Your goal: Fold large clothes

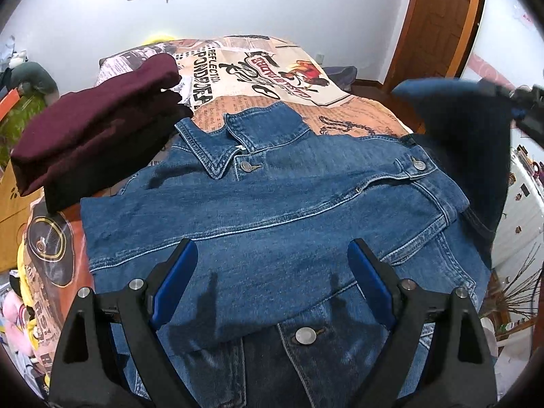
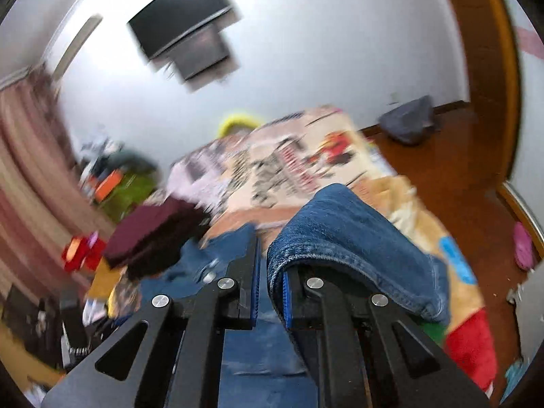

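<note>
My left gripper (image 1: pixel 272 272) hangs wide open and empty over the denim jacket (image 1: pixel 272 204) spread on the bed (image 1: pixel 357 108), my right gripper (image 2: pixel 270 265) is clamped on its lifted sleeve (image 2: pixel 346 231), and the folded maroon clothes (image 1: pixel 95 129) lie beyond.

Denim jacket (image 1: pixel 272 210) on bed (sleeve raised)

bedspread (image 1: pixel 357 112) w/ upside-down print, "REFLECTION" partly legible, other wording unclear
</note>
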The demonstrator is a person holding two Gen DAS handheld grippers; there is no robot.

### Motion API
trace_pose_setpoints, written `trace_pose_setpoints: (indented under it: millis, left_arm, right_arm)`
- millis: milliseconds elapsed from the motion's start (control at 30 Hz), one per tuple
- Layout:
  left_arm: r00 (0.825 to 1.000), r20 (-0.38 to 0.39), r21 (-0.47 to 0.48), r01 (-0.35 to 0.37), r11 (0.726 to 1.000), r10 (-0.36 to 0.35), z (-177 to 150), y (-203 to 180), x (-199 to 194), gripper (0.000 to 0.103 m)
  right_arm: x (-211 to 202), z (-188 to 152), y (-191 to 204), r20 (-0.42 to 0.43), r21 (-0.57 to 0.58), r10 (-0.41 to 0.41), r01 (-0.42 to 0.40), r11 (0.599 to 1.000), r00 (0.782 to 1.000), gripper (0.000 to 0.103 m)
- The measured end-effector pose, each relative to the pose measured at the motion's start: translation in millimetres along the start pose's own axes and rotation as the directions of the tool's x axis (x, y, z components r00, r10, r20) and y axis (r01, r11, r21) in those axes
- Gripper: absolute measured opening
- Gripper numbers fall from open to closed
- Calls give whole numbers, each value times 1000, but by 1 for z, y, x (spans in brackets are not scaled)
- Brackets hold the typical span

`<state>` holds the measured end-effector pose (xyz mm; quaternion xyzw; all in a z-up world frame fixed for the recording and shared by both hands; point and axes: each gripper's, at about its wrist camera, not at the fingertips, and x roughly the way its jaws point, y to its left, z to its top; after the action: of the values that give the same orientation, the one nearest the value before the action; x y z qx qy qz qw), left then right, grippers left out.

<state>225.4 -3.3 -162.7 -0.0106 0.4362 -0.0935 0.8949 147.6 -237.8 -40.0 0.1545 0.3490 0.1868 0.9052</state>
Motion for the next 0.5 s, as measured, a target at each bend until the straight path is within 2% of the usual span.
trace_pose_setpoints:
  millis: [133, 233, 267, 400, 500]
  left_arm:
    - [1000, 6, -6, 3, 1000, -3, -3, 5, -4, 90]
    - [1000, 2, -16, 6, 1000, -6, -6, 9, -5, 90]
    - [1000, -1, -19, 7, 1000, -7, -7, 11, -4, 90]
    - [1000, -12, -19, -1, 1000, 1, -10, 11, -2, 90]
    - [1000, -12, -16, -5, 1000, 5, -10, 9, -1, 90]
  right_arm:
    - [44, -28, 10, -151, -27, 2, -6, 1000, 989, 10]
    - [68, -53, 6, -252, -28, -23, 17, 999, 967, 11]
    - [71, -59, 4, -274, -31, -35, 27, 999, 961, 14]
    - [67, -66, 3, -324, -52, -64, 49, 997, 944, 14]
    - [57, -62, 10, -327, -46, -54, 41, 998, 944, 22]
